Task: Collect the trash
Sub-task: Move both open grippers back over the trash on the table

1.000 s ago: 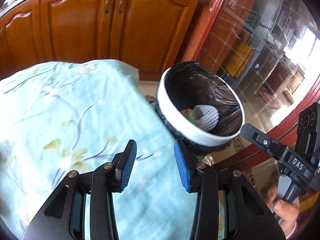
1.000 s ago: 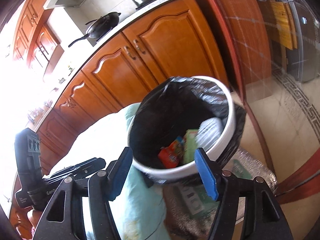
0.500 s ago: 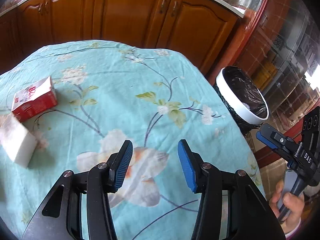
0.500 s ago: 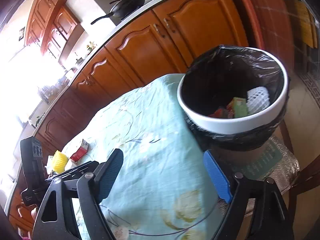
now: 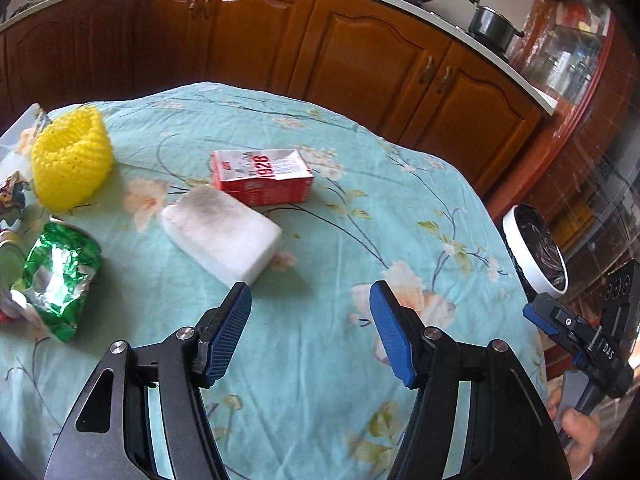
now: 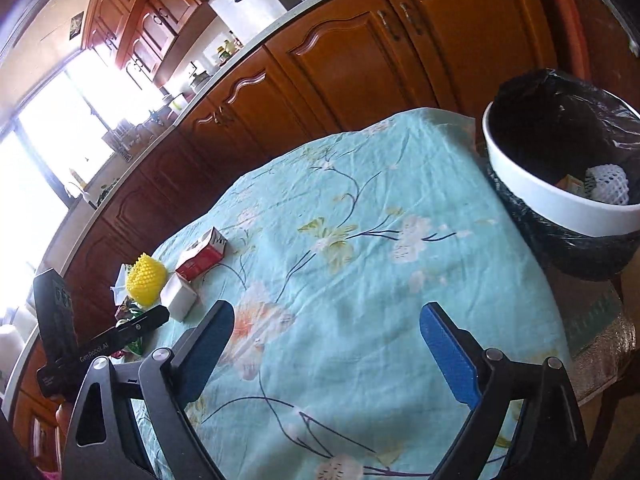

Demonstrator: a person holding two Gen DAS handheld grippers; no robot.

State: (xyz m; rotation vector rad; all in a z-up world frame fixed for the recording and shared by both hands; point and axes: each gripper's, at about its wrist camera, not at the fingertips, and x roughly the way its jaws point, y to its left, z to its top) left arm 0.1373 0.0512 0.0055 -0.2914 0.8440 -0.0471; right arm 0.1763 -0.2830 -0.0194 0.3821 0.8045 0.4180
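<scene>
My left gripper (image 5: 310, 334) is open and empty above the teal flowered tablecloth (image 5: 360, 220). Just beyond its left finger lies a white foam block (image 5: 222, 234), then a red and white carton (image 5: 262, 176), a yellow foam net (image 5: 70, 158) and a crumpled green wrapper (image 5: 58, 276). My right gripper (image 6: 326, 354) is open and empty over the cloth (image 6: 360, 260). The white bin with a black bag (image 6: 560, 184) stands at the table's right end and holds a white foam net (image 6: 606, 184) and other trash. The bin also shows in the left wrist view (image 5: 534, 254).
Wooden kitchen cabinets (image 5: 360, 52) run behind the table. More wrappers (image 5: 12, 196) lie at the left edge. The carton (image 6: 202, 254), yellow net (image 6: 146, 278) and foam block (image 6: 180, 296) show far left in the right wrist view.
Both grippers have swung away from the bin and back over the table. The left one now faces the trash items at the left; the bin has slid to the right edge of both views.
</scene>
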